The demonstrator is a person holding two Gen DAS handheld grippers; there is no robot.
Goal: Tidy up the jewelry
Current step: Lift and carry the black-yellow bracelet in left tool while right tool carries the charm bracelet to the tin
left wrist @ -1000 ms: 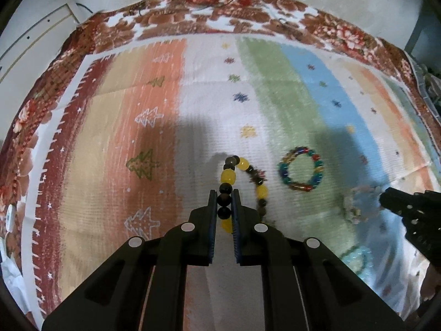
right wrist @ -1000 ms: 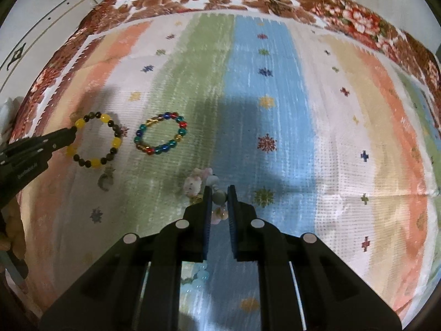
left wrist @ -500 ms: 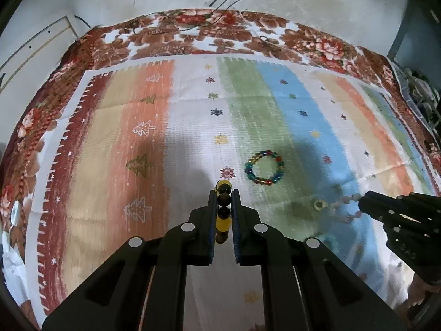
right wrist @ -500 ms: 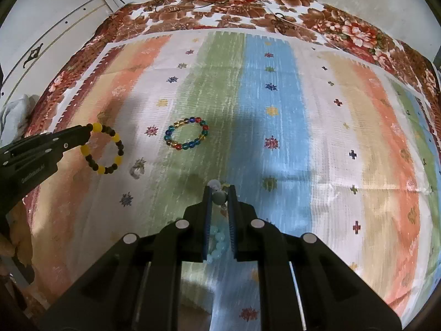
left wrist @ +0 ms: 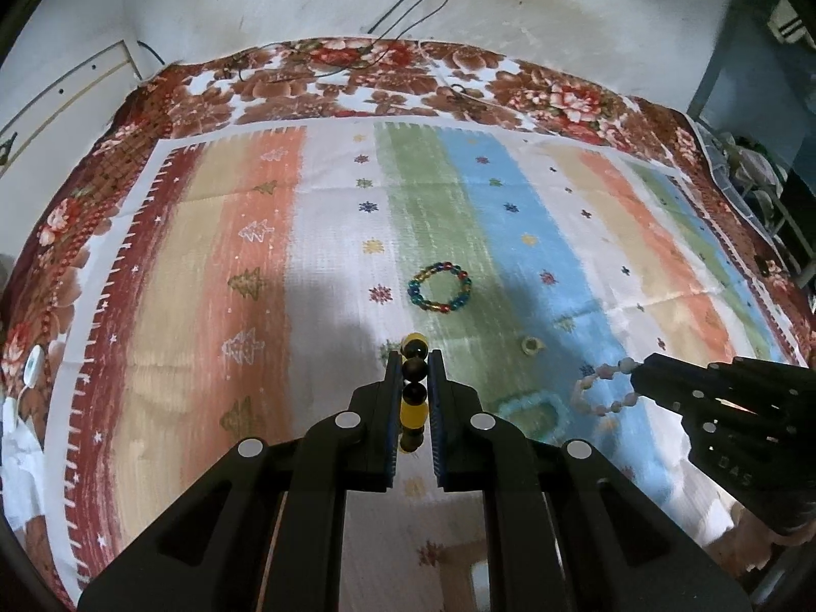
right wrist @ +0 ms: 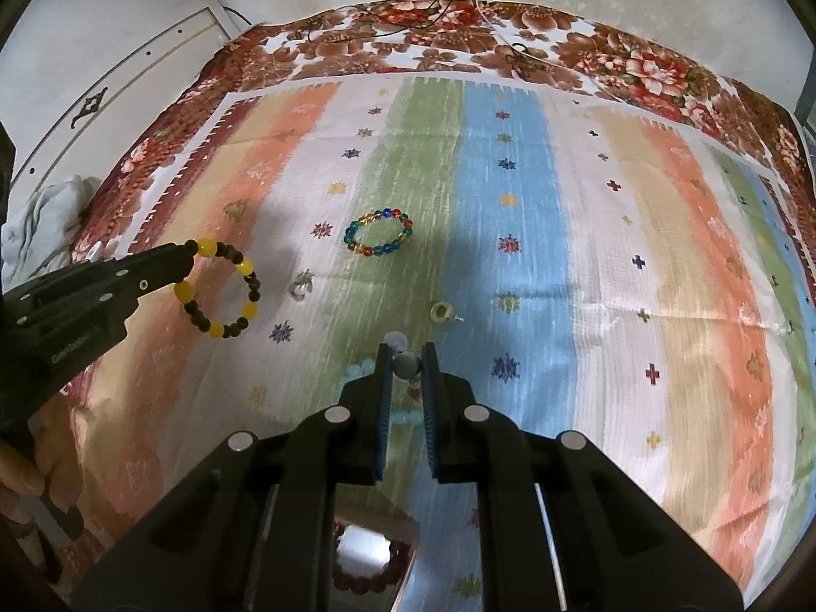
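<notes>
My left gripper (left wrist: 414, 357) is shut on a yellow-and-black bead bracelet (left wrist: 413, 398) and holds it in the air; from the right wrist view the bracelet (right wrist: 219, 288) hangs as a ring from that gripper (right wrist: 189, 250). My right gripper (right wrist: 406, 354) is shut on a pale pink-and-white bead bracelet (right wrist: 403, 357), which hangs from it in the left wrist view (left wrist: 604, 390). A multicolour glass bead bracelet (left wrist: 439, 295) lies on the striped cloth (left wrist: 204, 280); it also shows in the right wrist view (right wrist: 378, 232). A turquoise bracelet (left wrist: 533, 408) lies below the grippers.
A small ring (right wrist: 439, 311) and a small silver charm (right wrist: 302, 285) lie on the cloth. A box with a dark red bracelet (right wrist: 367, 566) sits at the near edge under my right gripper. A floral blanket (right wrist: 459, 35) borders the cloth; cables run along the far wall.
Both grippers have lifted their bracelets off the cloth and pulled up and back. The turquoise bracelet and the ring stay on the cloth.
</notes>
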